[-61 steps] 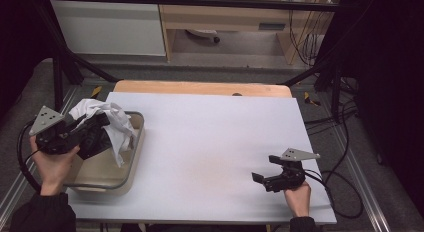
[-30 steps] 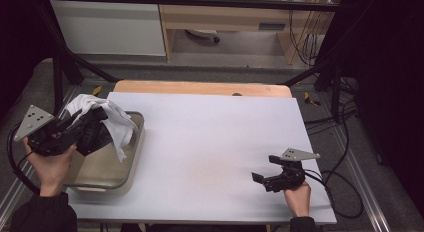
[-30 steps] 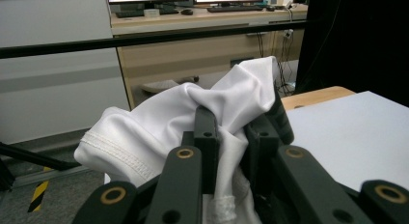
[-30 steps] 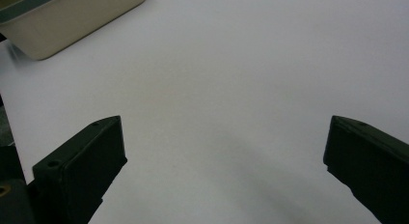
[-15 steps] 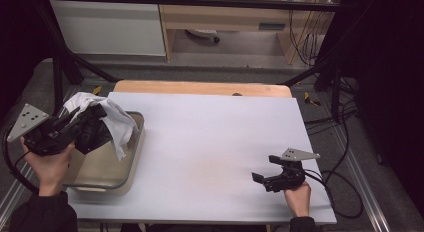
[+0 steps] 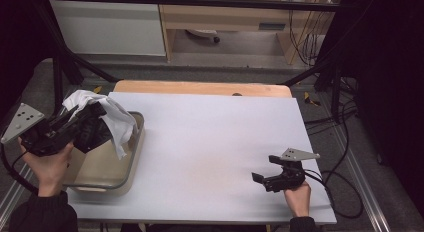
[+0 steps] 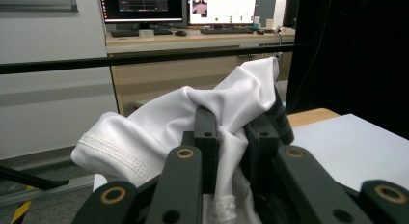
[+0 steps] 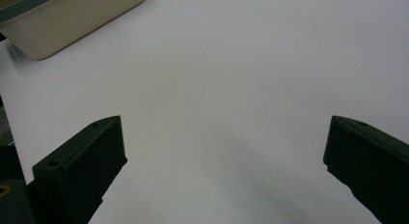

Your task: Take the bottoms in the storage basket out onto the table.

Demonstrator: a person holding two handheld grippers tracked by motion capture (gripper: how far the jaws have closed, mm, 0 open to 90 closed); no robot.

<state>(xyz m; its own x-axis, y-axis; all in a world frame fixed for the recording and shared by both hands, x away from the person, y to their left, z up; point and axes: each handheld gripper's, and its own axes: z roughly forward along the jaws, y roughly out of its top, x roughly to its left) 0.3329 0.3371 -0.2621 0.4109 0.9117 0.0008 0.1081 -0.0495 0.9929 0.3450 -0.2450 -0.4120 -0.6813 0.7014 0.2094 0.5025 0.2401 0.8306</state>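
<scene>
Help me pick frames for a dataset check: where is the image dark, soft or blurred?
High view: the room's edges fall into black, while the white table is evenly lit. Left gripper view: the cloth is sharp, the monitors behind softer. Right gripper view: dim, and the close jaws look soft-edged against the tabletop and tub.

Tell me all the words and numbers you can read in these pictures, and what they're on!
None can be read.
The two monitors on the desk in the left gripper view show windows, but their text is too small and blurred.
The white cloth in the left gripper, the tub, the table and the right gripper carry no writing.
</scene>
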